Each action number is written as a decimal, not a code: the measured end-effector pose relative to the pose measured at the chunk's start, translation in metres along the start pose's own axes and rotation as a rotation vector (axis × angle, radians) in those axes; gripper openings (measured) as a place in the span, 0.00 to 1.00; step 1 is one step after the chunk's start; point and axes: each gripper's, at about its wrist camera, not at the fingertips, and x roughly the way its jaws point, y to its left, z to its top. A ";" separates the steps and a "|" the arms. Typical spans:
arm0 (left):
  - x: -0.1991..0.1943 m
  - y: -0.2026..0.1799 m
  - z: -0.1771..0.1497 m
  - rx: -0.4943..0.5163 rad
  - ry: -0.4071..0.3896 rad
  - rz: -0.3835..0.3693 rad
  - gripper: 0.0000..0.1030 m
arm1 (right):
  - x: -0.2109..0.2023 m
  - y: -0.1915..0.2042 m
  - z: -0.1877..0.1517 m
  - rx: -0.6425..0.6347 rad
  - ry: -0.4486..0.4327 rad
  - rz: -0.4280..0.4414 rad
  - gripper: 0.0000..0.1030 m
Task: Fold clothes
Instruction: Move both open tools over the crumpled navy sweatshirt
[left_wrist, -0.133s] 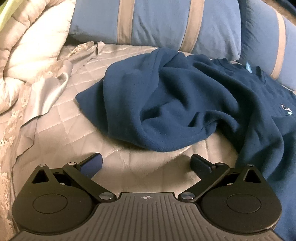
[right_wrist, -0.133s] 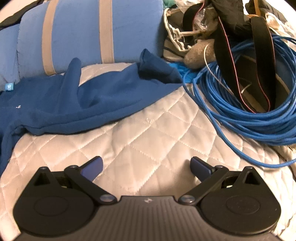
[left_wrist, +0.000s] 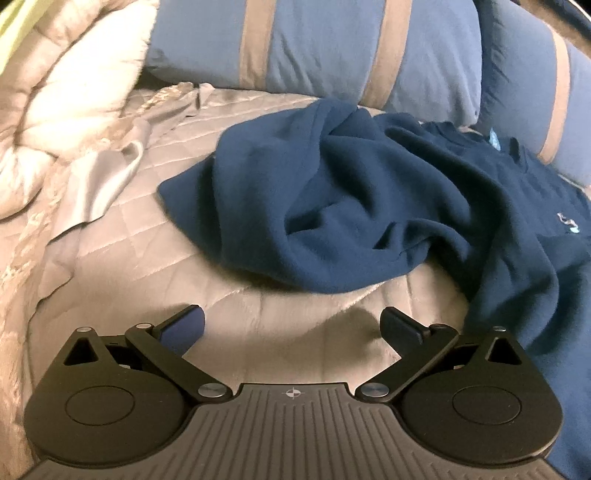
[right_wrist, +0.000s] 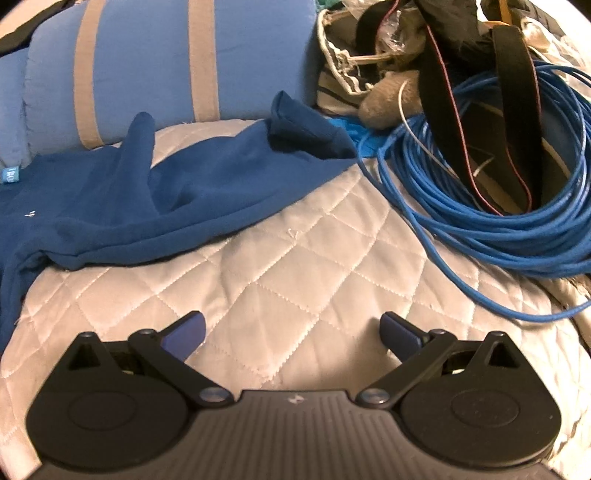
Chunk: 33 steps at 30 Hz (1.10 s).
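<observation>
A dark blue sweatshirt (left_wrist: 351, 206) lies crumpled on the quilted bedspread (left_wrist: 129, 295), its bunched part just beyond my left gripper (left_wrist: 291, 325), which is open and empty above bare quilt. In the right wrist view one sleeve of the sweatshirt (right_wrist: 207, 184) stretches right, its cuff (right_wrist: 306, 133) near the cable. My right gripper (right_wrist: 291, 328) is open and empty over the bedspread (right_wrist: 295, 277), short of the sleeve.
Blue pillows with tan stripes (left_wrist: 332, 48) (right_wrist: 155, 59) line the far edge. A cream comforter (left_wrist: 62, 110) is heaped at the left. A coil of blue cable (right_wrist: 480, 206), black straps (right_wrist: 517, 92) and a shoe (right_wrist: 347, 77) crowd the right.
</observation>
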 end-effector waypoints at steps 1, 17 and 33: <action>-0.003 0.001 -0.002 -0.011 -0.014 -0.002 1.00 | -0.002 0.001 -0.001 -0.011 0.005 0.004 1.00; -0.106 -0.022 0.004 -0.010 -0.209 -0.010 1.00 | -0.059 0.005 0.012 -0.060 0.026 0.066 1.00; -0.224 -0.027 0.002 0.073 -0.333 -0.150 1.00 | -0.134 0.037 0.029 -0.255 0.004 0.025 1.00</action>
